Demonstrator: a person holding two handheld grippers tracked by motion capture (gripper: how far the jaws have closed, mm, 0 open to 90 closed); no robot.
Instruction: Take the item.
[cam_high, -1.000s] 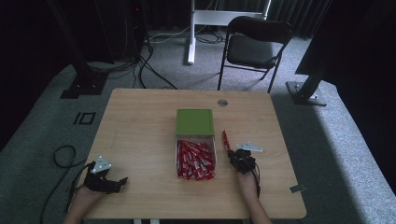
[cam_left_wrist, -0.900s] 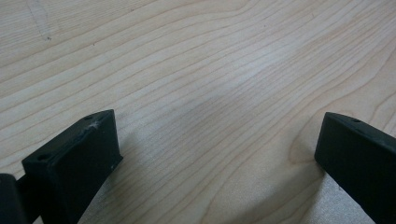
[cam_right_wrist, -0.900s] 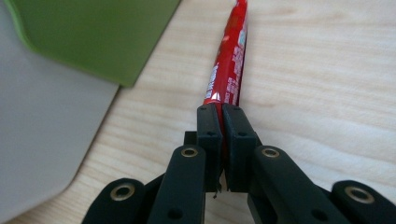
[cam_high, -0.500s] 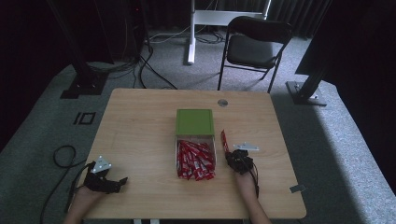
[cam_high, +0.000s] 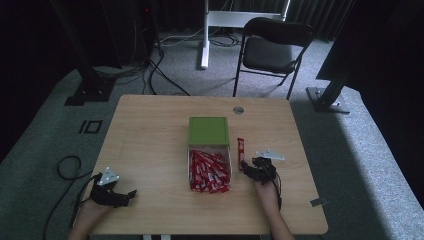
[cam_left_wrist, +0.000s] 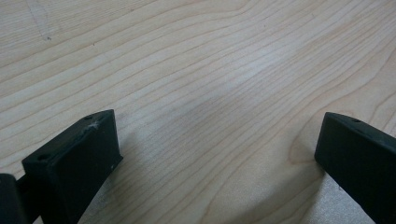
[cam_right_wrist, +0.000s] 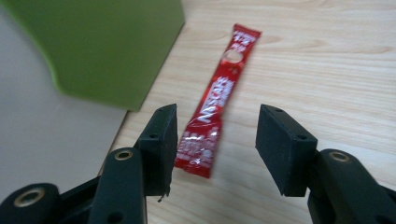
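Desk (cam_high: 150, 135): light wood, seen from above, with a person's forearms entering at its near edge.
Green box (cam_high: 208, 131): closed lid, at the middle of the desk.
Clear tray (cam_high: 209, 171): touching the green box's near side, full of red sachets.
Single red sachet (cam_right_wrist: 218, 95): flat on the desk just right of the tray, lengthwise toward the far edge.
Right gripper (cam_right_wrist: 215, 140): jaws parted, one on each side of the sachet's near end, not touching it.
Left gripper (cam_high: 131, 193): near the desk's near left corner, jaws wide apart over bare wood.
Chair (cam_high: 274, 47): black, on the floor beyond the far edge.
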